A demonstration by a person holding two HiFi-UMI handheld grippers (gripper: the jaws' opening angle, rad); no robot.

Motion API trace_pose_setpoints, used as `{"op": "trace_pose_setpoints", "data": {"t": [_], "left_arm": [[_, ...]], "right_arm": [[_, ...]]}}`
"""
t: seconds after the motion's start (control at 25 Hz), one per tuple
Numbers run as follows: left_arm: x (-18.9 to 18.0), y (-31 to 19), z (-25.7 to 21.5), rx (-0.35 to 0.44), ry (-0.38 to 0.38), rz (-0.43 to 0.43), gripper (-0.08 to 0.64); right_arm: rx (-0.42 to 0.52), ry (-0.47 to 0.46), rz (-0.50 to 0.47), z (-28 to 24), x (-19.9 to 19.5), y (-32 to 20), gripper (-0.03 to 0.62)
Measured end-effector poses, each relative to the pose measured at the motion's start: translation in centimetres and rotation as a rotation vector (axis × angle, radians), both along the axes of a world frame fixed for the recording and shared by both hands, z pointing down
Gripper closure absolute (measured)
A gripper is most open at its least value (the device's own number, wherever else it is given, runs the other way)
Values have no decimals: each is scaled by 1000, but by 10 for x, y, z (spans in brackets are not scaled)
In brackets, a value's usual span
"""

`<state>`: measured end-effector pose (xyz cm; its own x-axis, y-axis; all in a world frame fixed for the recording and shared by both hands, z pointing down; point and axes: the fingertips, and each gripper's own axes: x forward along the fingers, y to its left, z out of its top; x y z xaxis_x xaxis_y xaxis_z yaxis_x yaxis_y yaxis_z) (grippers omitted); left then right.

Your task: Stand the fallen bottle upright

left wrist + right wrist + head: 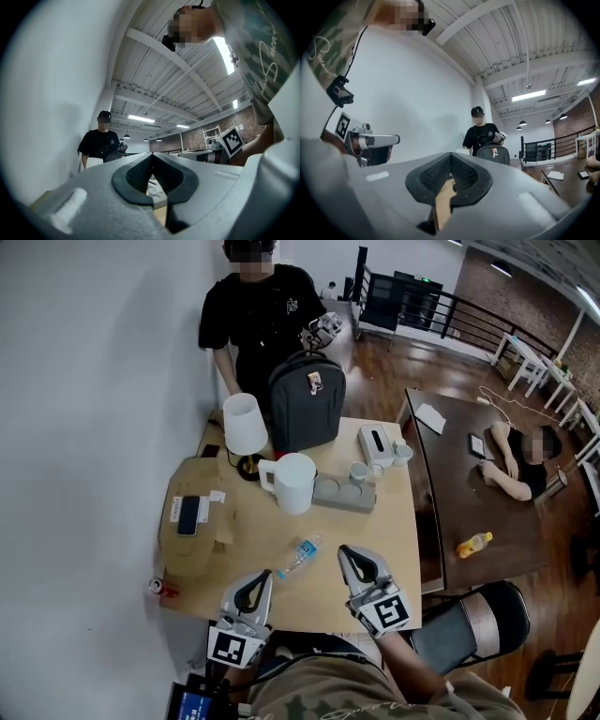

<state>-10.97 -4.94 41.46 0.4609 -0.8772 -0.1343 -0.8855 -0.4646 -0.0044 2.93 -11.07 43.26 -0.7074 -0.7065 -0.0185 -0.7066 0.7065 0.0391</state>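
Head view. Finds the bottle (300, 556) flat on its side on the tan table (394, 559), toward the near edge. Points on a diagonal along its long axis, near-left to far-right; cannot tell which end carries the cap. Lies between the left gripper (263, 577) and the right gripper (346, 553), just ahead of both tips, touching neither. Notes a white pitcher (292, 482) and a grey tray (342, 495) with cups beyond it, both apart from the bottle. Farther back: white lamp (244, 423), dark backpack (307, 399), tissue box (375, 442). To the left: brown cardboard package (211, 532) with a phone (187, 515) on top, red can (157, 587) by the near-left corner. Standing person (258, 320) behind the table.

Left gripper view. Shows fingers (136, 172) clenched tip to tip, nothing between; sliver of table through the gap below.

Right gripper view. Shows fingers (433, 174) clenched likewise, empty; backpack and standing person straight ahead.
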Motion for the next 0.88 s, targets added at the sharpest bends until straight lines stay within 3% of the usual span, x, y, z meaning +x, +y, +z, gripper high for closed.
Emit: {"op": "trace_pose_setpoints", "data": {"t": [0.88], "left_arm": [[24,-37,-8,22,-34,-90,558]], "right_arm": [[-25,13,-51,14,21,-37,589]]}}
